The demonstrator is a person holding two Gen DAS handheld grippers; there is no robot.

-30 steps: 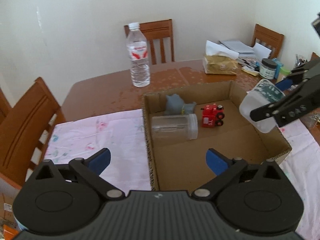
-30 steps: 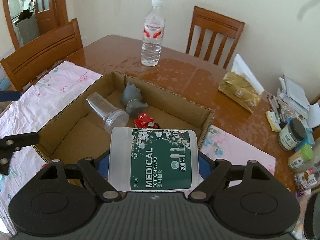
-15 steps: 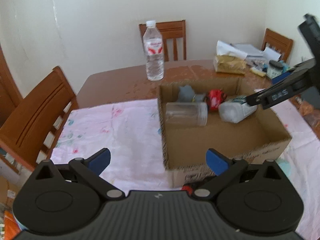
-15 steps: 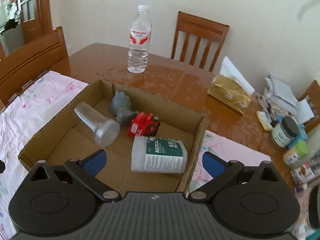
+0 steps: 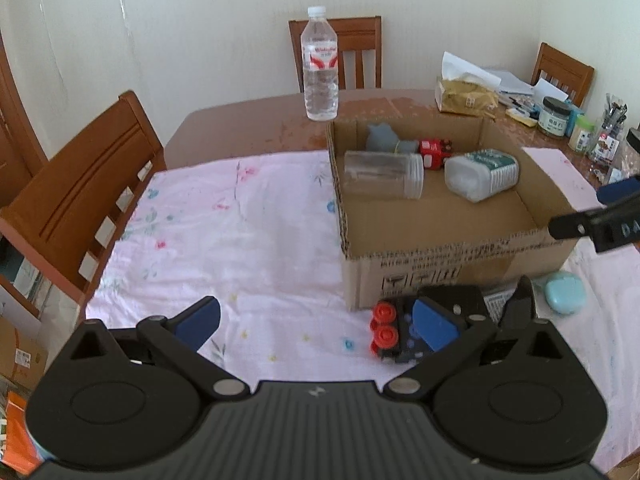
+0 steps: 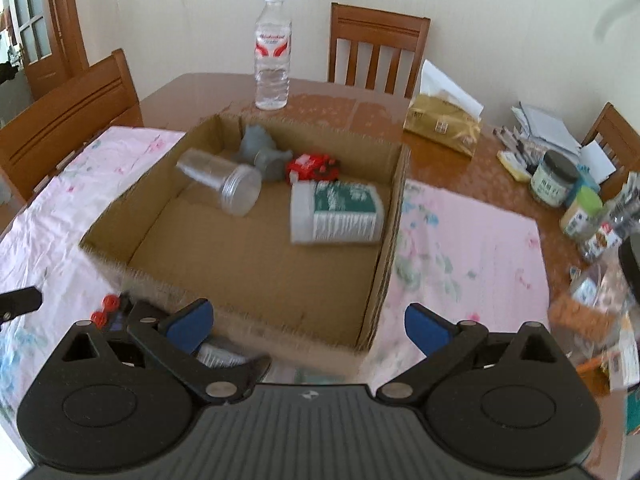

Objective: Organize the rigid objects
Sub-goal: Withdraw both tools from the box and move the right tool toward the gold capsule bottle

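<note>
An open cardboard box (image 5: 440, 264) stands on the pink cloth. In it lie a clear plastic jar (image 5: 384, 174), a grey toy (image 5: 382, 138), a red toy car (image 5: 434, 150) and a white cotton-swab container (image 5: 482, 174) with a green label, on its side. My right gripper (image 6: 308, 322) hangs open and empty over the box's near edge (image 6: 240, 304), clear of the container (image 6: 336, 214). My left gripper (image 5: 316, 324) is open and empty over the cloth, left of the box's front corner. A dark toy with red wheels (image 5: 386, 330) lies by its right finger.
A teal case (image 5: 564, 292) lies in front of the box. Behind it stand a water bottle (image 5: 320, 68) and a tissue pack (image 5: 466, 96). Jars and clutter (image 6: 556, 178) crowd the table's right side. Wooden chairs (image 5: 84, 196) surround the table.
The right gripper opened, dropped the cotton-swab container into the box, then drew back. The left gripper pulled back and left, bringing the wheeled toy and teal case into view.
</note>
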